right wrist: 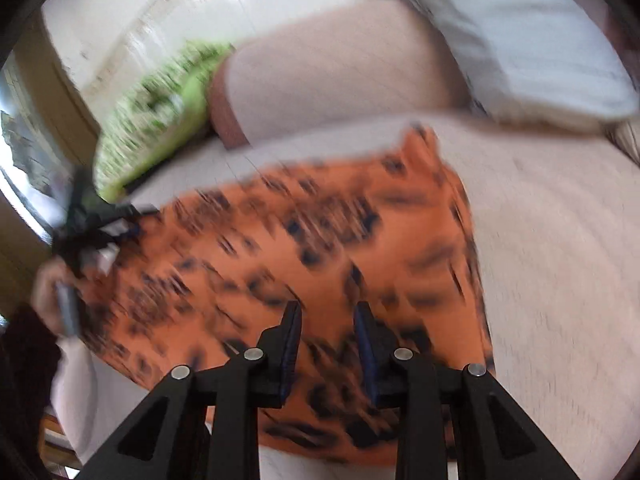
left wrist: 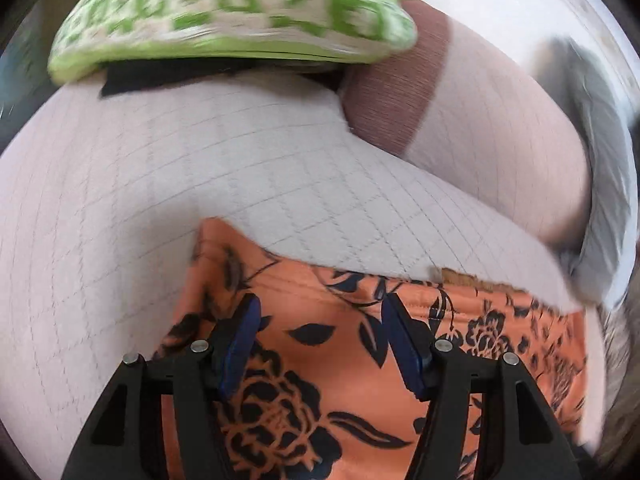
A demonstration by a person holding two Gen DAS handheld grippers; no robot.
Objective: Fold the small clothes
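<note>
I see a big bed [left wrist: 120, 208] with a pale quilted cover. The orange flowered garment [left wrist: 320, 360] lies flat on it, near the front edge, its long side running left to right. A green pillow [left wrist: 240, 12] sits well behind the garment. My left claw [left wrist: 318, 316] hangs over the garment's left part, jaws wide apart. My right claw [right wrist: 327, 322] hangs over the right part, jaws narrower, holding nothing.
</note>
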